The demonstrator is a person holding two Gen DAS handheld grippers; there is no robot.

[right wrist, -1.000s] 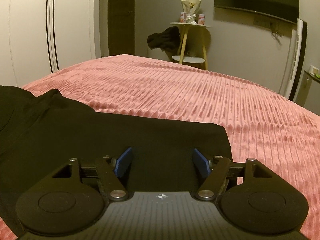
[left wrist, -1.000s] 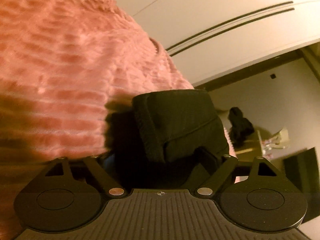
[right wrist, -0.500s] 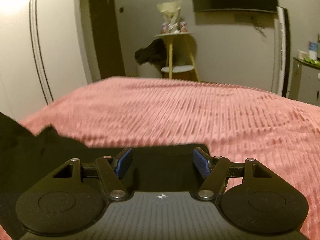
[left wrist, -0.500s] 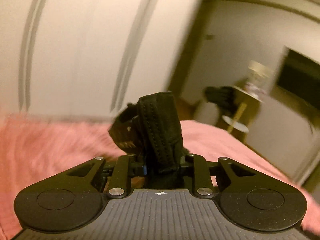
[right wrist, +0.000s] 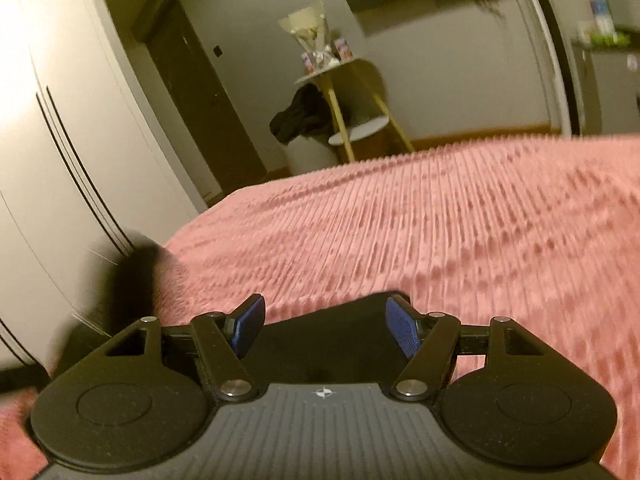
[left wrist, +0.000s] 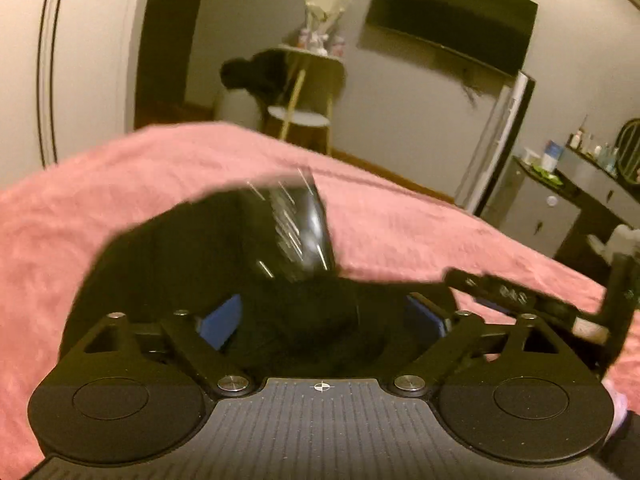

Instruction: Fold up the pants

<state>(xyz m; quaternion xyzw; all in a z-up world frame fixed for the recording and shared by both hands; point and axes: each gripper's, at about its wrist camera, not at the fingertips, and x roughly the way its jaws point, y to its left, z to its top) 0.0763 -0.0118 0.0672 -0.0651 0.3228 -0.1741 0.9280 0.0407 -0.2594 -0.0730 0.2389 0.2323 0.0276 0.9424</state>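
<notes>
Left wrist view: my left gripper (left wrist: 322, 316) is opening over one pair of black pants (left wrist: 192, 264), the fabric between its pads unpinched, on the pink bedspread (left wrist: 400, 220); open bed lies beyond.

Right wrist view: my right gripper (right wrist: 324, 330) stands parted, unclamped, over the pants' edge (right wrist: 332, 344); one side table (right wrist: 340, 96) stands well apart.

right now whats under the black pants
The pink bedspread shows around the pants, which lie on it. Whatever is directly beneath the dark cloth is covered.
</notes>
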